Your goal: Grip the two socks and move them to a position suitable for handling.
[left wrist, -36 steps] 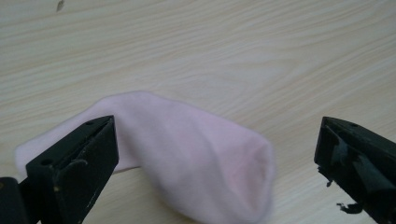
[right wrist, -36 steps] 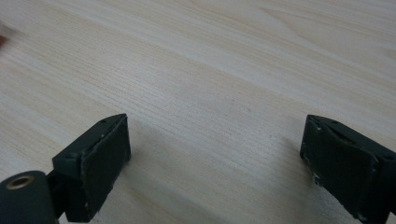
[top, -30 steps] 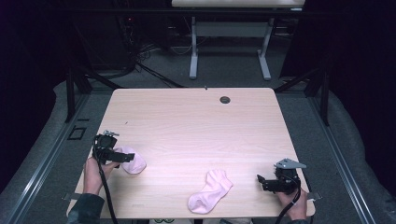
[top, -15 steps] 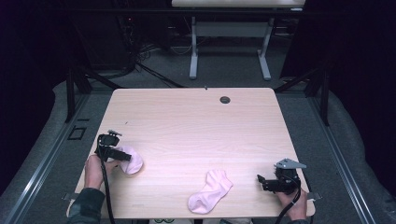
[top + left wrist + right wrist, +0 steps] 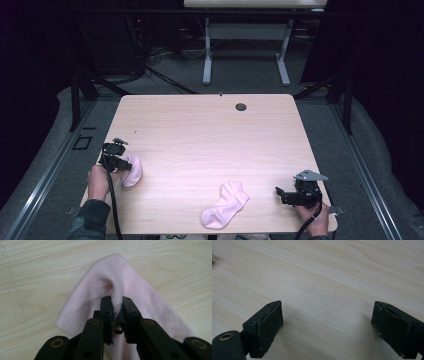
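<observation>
Left tongs (image 5: 117, 312) just clamped one of two pink socks (image 5: 125, 287); right tongs (image 5: 327, 327) gape.

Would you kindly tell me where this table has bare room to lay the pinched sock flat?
The light wooden table is bare from the small dark grommet down to mid-table. The near edge is crowded: left gripper pinching one pink sock, second pink sock, open right gripper.

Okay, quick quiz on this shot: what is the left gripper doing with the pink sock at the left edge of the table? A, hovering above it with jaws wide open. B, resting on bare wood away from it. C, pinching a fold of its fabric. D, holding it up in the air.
C: the left gripper has its jaws closed on a raised fold of the pink sock, which lies on the table.
</observation>
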Demonstrator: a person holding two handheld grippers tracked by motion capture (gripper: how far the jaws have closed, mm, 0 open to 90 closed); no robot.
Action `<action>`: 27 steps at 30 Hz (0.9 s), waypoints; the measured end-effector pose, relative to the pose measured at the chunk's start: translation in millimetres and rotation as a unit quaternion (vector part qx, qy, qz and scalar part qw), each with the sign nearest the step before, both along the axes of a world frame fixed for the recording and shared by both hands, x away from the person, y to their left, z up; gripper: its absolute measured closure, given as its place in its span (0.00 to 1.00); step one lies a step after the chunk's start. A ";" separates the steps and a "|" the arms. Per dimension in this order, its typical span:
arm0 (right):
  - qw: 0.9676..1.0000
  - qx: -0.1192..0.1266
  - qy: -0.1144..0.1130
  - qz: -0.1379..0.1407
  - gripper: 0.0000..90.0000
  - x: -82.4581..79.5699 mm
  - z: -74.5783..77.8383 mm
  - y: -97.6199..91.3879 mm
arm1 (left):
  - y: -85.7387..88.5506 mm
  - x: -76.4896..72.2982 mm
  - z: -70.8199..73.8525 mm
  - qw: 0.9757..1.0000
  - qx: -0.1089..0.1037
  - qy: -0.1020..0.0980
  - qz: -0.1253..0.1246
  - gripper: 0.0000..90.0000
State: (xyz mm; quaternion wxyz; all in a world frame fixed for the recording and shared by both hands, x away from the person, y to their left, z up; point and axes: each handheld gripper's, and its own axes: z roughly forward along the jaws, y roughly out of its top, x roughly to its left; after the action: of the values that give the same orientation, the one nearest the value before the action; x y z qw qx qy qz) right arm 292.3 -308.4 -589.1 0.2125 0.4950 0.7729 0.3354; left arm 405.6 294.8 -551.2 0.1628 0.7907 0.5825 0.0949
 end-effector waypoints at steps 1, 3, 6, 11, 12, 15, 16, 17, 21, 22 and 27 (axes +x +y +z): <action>1.000 0.001 0.000 0.000 0.11 0.0 0.0 0.0 | 0.5 -0.6 0.4 1.000 -0.004 0.002 0.000 0.92; 1.000 0.001 0.000 0.000 0.11 0.0 0.0 0.0 | 1.1 -2.8 2.1 1.000 -0.009 -0.001 -0.002 0.93; 1.000 0.001 -0.001 0.000 0.11 0.0 0.0 -0.1 | -0.8 -8.2 8.2 1.000 -0.014 -0.013 -0.007 0.93; 1.000 0.001 -0.001 -0.001 0.11 0.0 0.0 -0.1 | -10.7 -20.3 26.0 0.999 -0.024 -0.037 -0.029 0.93; 1.000 0.000 -0.001 -0.001 0.11 -0.1 0.0 -0.1 | -13.8 -22.8 29.8 0.998 -0.026 -0.043 -0.034 0.93; 1.000 0.001 -0.001 -0.001 0.11 0.0 0.0 -0.1 | -24.7 -29.7 42.1 0.996 -0.032 -0.058 -0.052 0.93; 1.000 0.001 -0.001 -0.001 0.11 0.0 0.0 -0.1 | -28.5 -31.6 46.2 0.996 -0.035 -0.062 -0.060 0.93; 1.000 0.001 -0.002 -0.003 0.11 -0.1 -0.1 0.0 | -32.6 -33.4 50.1 0.995 -0.038 -0.067 -0.067 0.93; 1.000 0.001 -0.001 -0.002 0.11 -0.1 0.0 -0.1 | -52.0 -39.3 63.5 0.990 -0.056 -0.084 -0.095 0.93; 1.000 0.001 -0.002 -0.003 0.11 -0.1 -0.1 0.0 | -57.6 -40.5 66.0 0.989 -0.059 -0.089 -0.102 0.93; 1.000 0.001 -0.002 -0.003 0.11 -0.1 0.0 0.0 | -83.3 -43.3 77.8 0.982 -0.071 -0.096 -0.143 0.93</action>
State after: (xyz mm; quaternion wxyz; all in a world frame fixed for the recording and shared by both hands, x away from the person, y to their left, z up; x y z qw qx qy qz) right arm 292.2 -308.4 -589.1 0.2144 0.4967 0.7709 0.3361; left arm 362.3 211.6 -473.5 0.2861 0.8392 0.4504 0.1047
